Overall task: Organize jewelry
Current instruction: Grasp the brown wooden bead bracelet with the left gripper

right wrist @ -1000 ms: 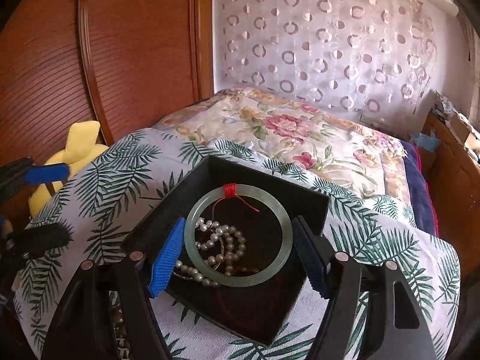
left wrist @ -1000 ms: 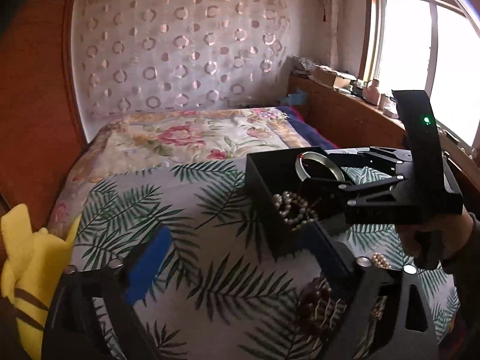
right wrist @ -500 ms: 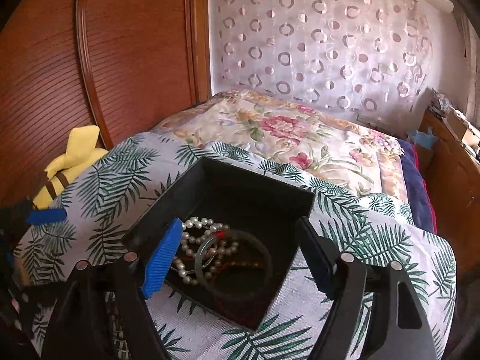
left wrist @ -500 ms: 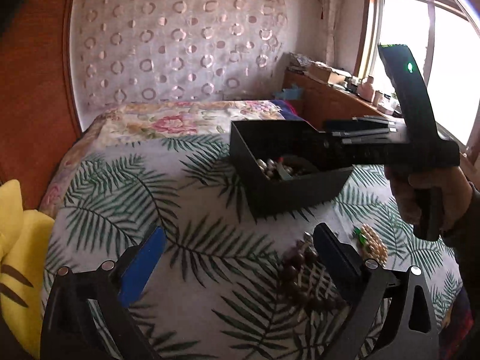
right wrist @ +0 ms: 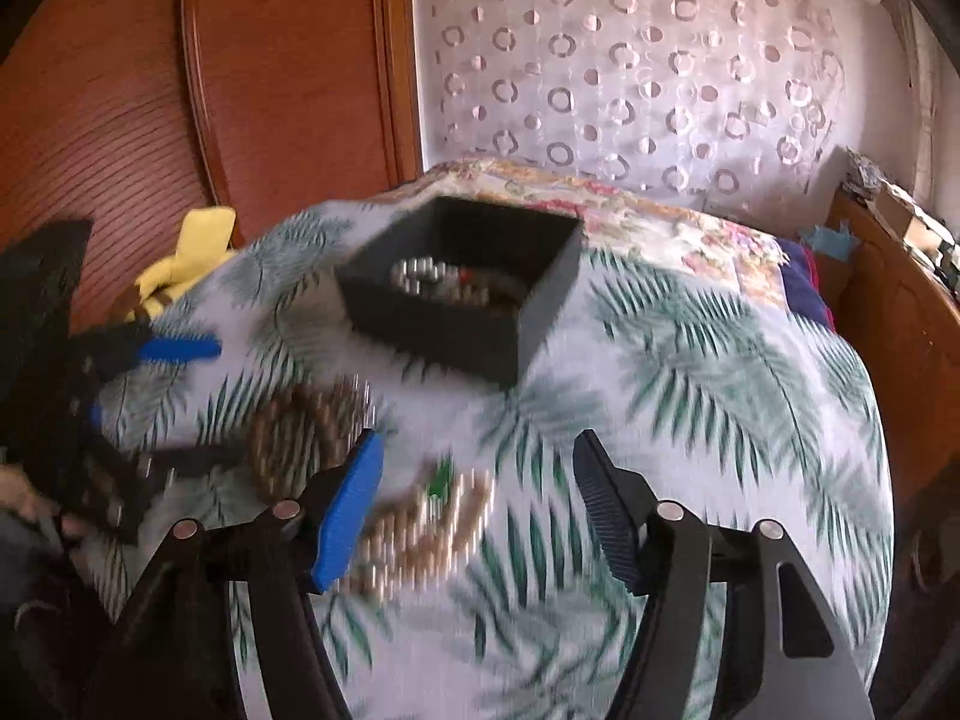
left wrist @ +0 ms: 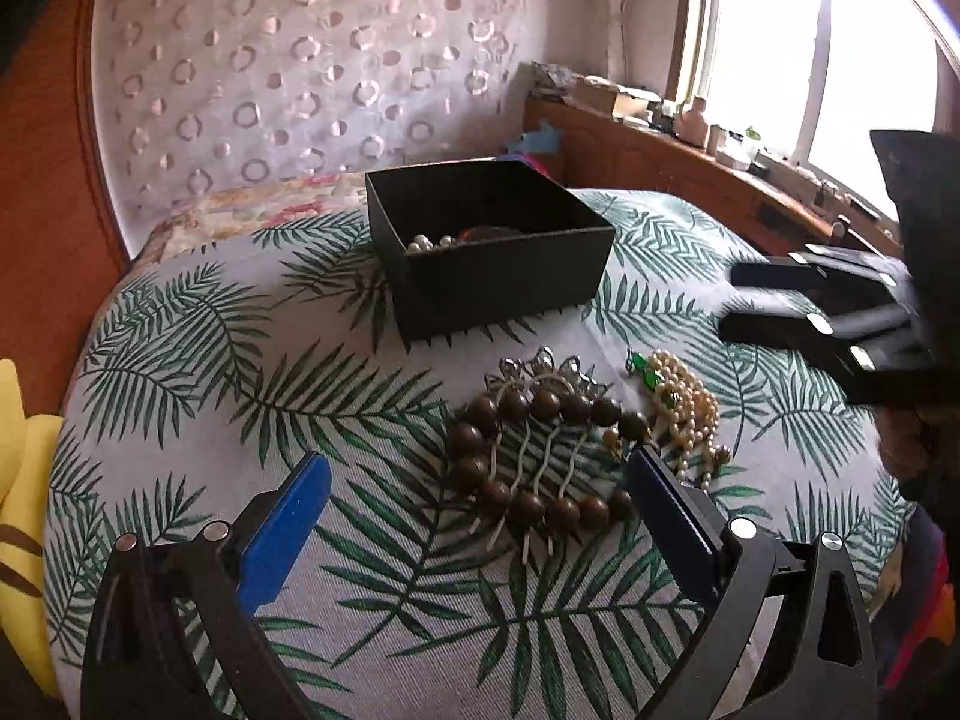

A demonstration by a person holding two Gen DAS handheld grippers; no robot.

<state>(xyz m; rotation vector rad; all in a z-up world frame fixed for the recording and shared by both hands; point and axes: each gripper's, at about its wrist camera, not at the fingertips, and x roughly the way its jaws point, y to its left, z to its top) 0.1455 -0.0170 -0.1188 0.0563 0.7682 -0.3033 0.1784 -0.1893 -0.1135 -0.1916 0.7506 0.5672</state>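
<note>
The black box [left wrist: 489, 252] sat on the leafy cloth [left wrist: 240, 360], beads [left wrist: 540, 456] and pearls [left wrist: 684, 402] lying before it. The left gripper [left wrist: 480, 516] was spread wide and empty. The right gripper [right wrist: 480, 498] was closing on nothing.

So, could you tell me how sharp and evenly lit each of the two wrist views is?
Left wrist view: sharp on the brown bead bracelet and black box; the window is blown out white, and fisheye bending curves the edges. Right wrist view: motion blur smears the pearl strands and the leaf-print cloth, while the right gripper itself stays crisp; lighting is even.
</note>
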